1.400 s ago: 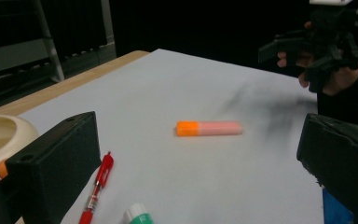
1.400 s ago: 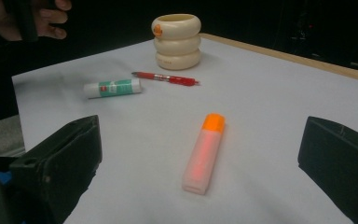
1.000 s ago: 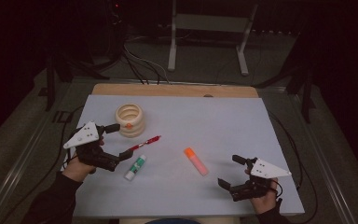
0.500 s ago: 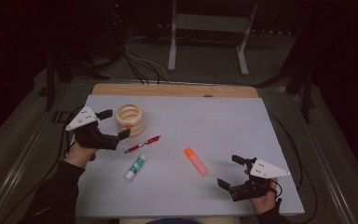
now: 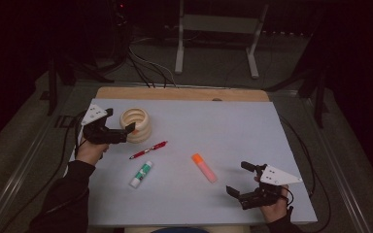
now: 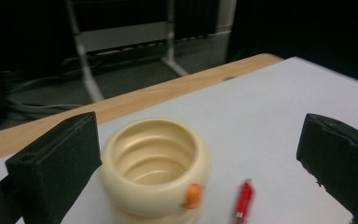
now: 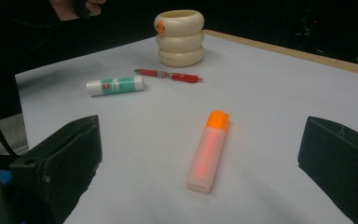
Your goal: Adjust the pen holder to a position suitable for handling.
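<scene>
Landmark: the cream ringed pot (image 5: 136,124), standing upright near the far left corner of the table (image 5: 252,121); everything below is placed from it.

Left gripper: the left gripper (image 5: 124,133) sits just beside the pot on the person's side, jaws spread wide and holding nothing. In the left gripper view the pot (image 6: 154,170) stands between the two black jaws, nearer the left one, with a gap on either side.

Right gripper: the right gripper (image 5: 238,179) is well apart from the pot, at the near right of the table, jaws wide and empty. In its own view it looks toward the orange highlighter (image 7: 208,150).

How the pot will likely handle: it looks rigid, hollow and light, with a smooth bulging wall of three stacked rings. The curves could let flat pads slide up or down, so a hold in a groove between rings, or across the widest middle ring, seems safest. A hard squeeze may tip it, since it is open at the top and probably empty.

Small orange mark: an orange tab (image 6: 193,196) sits on the pot's wall toward the pen side.

Neighbours: the red pen (image 5: 148,150) lies near the pot's base, toward the table's middle; the glue stick (image 5: 141,174) lies beyond the pen, nearer the person.

Edges: the wooden far edge (image 5: 184,93) runs near the pot's far side, and the left table edge is also near.

Open room: the widest bare surface lies to the pot's right, toward the far right corner.
</scene>
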Motion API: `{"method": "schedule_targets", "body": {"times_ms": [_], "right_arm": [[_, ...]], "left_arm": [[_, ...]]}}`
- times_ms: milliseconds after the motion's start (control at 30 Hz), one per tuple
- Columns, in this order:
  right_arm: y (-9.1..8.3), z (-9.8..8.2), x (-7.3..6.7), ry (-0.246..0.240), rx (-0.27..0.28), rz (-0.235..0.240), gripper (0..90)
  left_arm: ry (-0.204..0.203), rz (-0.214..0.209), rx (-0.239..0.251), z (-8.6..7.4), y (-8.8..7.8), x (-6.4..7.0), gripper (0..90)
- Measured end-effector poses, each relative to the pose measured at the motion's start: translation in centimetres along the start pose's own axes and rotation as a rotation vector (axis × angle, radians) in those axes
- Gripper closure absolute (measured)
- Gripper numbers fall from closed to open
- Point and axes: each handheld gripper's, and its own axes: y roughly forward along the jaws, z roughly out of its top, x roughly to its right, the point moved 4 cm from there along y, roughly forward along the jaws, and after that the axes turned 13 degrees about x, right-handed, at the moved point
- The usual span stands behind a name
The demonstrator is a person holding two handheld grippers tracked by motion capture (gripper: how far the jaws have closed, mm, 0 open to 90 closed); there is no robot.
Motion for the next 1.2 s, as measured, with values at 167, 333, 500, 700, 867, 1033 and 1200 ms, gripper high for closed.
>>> {"method": "schedule_targets", "body": {"times_ms": [167, 333, 500, 700, 867, 1033, 1200], "right_arm": [[0.0, 0.0, 0.0, 0.002, 0.001, 0.003, 0.0], [0.0, -0.1, 0.0, 0.003, -0.001, 0.005, 0.0], [0.1, -0.1, 0.0, 0.005, -0.004, 0.005, 0.0], [0.1, -0.1, 0.0, 0.004, -0.006, 0.004, 0.0], [0.1, -0.1, 0.0, 0.003, -0.009, 0.003, 0.0], [0.1, -0.2, 0.1, 0.004, -0.008, 0.004, 0.0], [0.2, -0.2, 0.1, 0.003, -0.010, 0.002, 0.0]], "left_arm": [[-0.034, 0.064, -0.063, -0.7, 0.9, -1.0, 0.2], [-0.073, 0.108, -0.088, -1.3, 1.7, -1.6, 0.2], [-0.116, 0.159, -0.132, -1.6, 2.4, -2.2, 0.2], [-0.160, 0.186, -0.156, -1.9, 3.1, -2.6, 2.9], [-0.183, 0.223, -0.195, -2.5, 3.9, -2.9, 7.5], [-0.206, 0.261, -0.215, -2.9, 4.5, -3.2, 16.4], [-0.226, 0.301, -0.232, -3.4, 5.0, -3.6, 29.8]]}}
